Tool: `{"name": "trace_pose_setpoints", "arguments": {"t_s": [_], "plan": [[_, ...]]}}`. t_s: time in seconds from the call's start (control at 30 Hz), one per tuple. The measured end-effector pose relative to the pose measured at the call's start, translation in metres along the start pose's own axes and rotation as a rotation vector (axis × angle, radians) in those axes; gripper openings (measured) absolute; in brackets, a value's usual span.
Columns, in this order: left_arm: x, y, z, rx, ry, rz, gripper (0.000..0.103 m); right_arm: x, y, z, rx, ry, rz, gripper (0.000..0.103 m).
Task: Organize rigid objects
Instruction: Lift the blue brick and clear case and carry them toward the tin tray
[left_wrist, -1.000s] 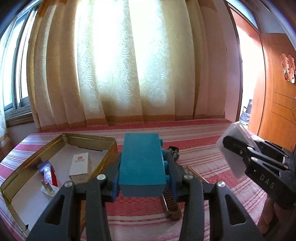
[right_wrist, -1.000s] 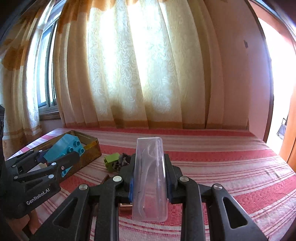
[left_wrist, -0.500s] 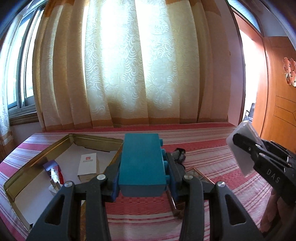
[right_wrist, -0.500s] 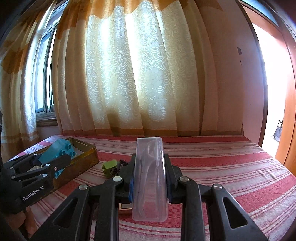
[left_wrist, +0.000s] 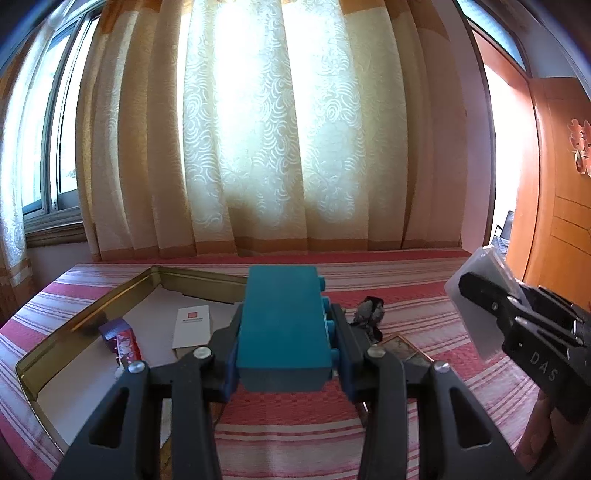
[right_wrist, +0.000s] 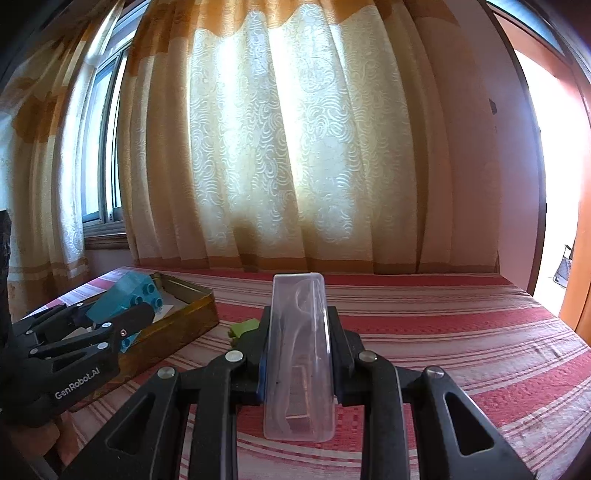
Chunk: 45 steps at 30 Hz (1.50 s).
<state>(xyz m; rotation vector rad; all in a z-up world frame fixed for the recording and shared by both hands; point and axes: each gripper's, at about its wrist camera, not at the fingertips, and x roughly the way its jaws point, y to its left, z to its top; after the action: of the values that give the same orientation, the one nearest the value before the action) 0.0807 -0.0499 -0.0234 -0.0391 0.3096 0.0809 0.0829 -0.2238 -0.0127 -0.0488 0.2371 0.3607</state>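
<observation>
Left wrist view: the left gripper (left_wrist: 284, 332) is clamped on 1 teal plastic block (left_wrist: 282, 321), a smooth rectangular brick with round studs along its right side, held above the red-and-white striped woven cover (left_wrist: 424, 306). Beside it lies 1 shallow gold metal tin (left_wrist: 110, 299) holding 1 white card (left_wrist: 192, 326) and 1 small purple-and-red box (left_wrist: 120, 336). Right wrist view: the right gripper (right_wrist: 297, 350) is closed on 1 clear, rounded plastic case (right_wrist: 299, 354), also off the surface. 1 green block (right_wrist: 242, 328) sits just past the tin's corner. Patterned cream curtains (right_wrist: 277, 147) hang behind.
</observation>
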Motion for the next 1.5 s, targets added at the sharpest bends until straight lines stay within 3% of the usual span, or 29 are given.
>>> {"name": "trace_pose_setpoints", "arguments": {"t_s": [1.5], "plan": [[-0.016,0.047,-0.002,-0.012,-0.045,0.093,0.041,0.010,0.066,-0.003,-0.067,0.003,0.142,0.028]]}}
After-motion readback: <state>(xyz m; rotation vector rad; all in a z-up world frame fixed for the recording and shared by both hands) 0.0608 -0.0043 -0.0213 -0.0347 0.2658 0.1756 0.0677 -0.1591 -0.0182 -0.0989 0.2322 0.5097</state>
